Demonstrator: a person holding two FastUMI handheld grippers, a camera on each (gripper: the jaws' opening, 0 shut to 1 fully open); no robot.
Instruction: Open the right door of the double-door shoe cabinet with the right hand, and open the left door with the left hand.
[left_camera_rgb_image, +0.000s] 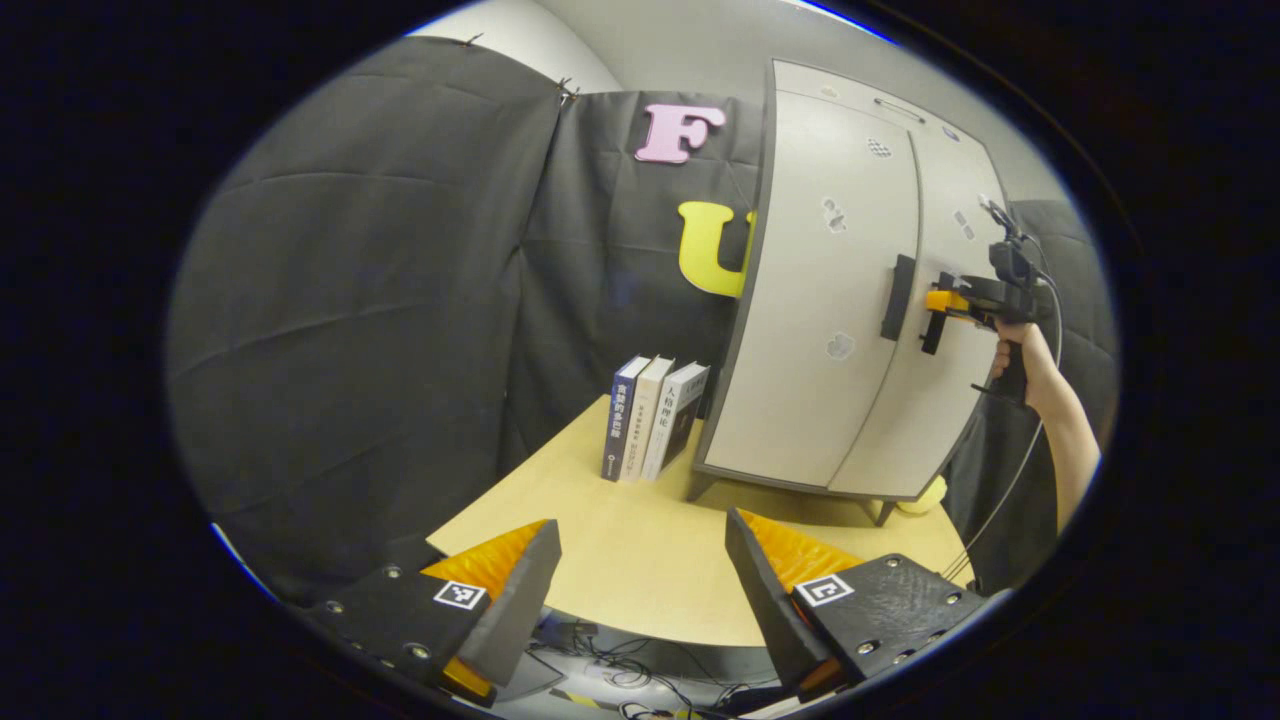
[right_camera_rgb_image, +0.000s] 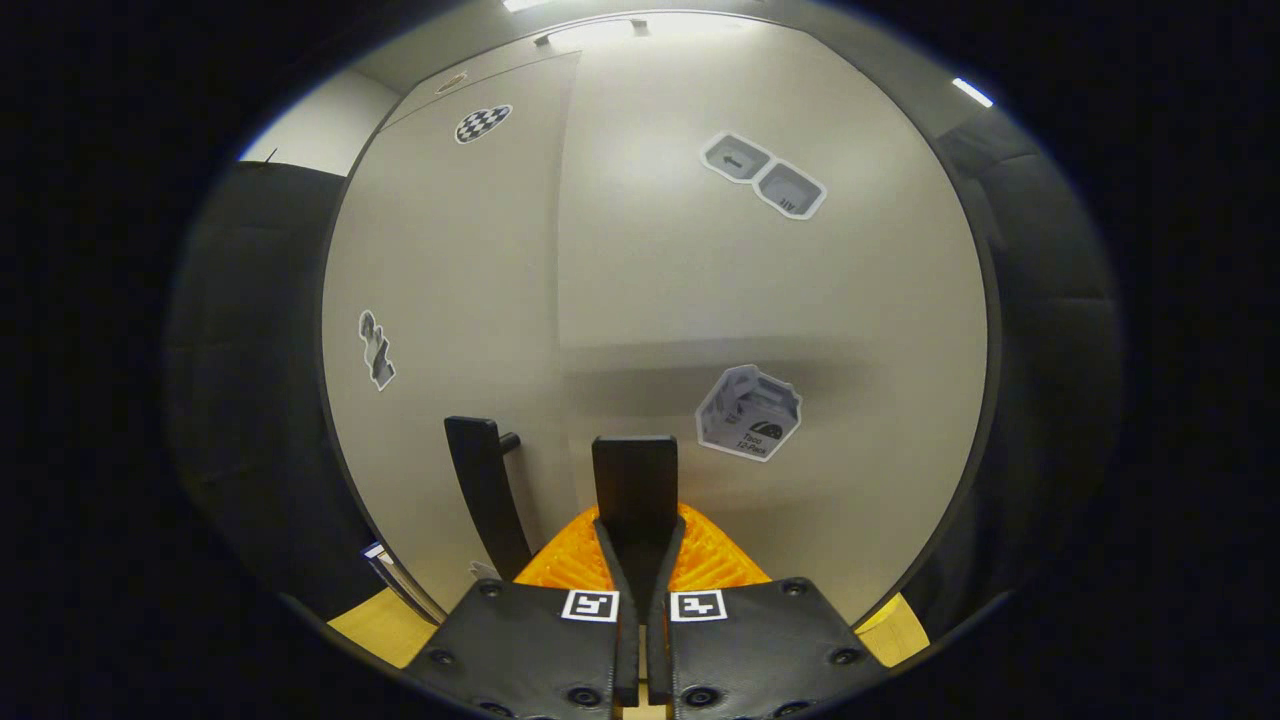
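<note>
The left gripper (left_camera_rgb_image: 640, 590) stood at the bottom of the left gripper view, its two fingers wide apart and holding nothing. At the right of that view a hand (left_camera_rgb_image: 1012, 352) with a bare forearm held the right gripper (left_camera_rgb_image: 938, 310) level. In the right gripper view, its fingers (right_camera_rgb_image: 612, 560) were closed together at bottom centre.

The left gripper (left_camera_rgb_image: 640, 590) bore square black-and-white markers and silver screws on textured black plates; the right gripper (right_camera_rgb_image: 640, 560) likewise; a thin cable (left_camera_rgb_image: 1010, 490) trailed below a bare forearm (left_camera_rgb_image: 1065, 430).
</note>
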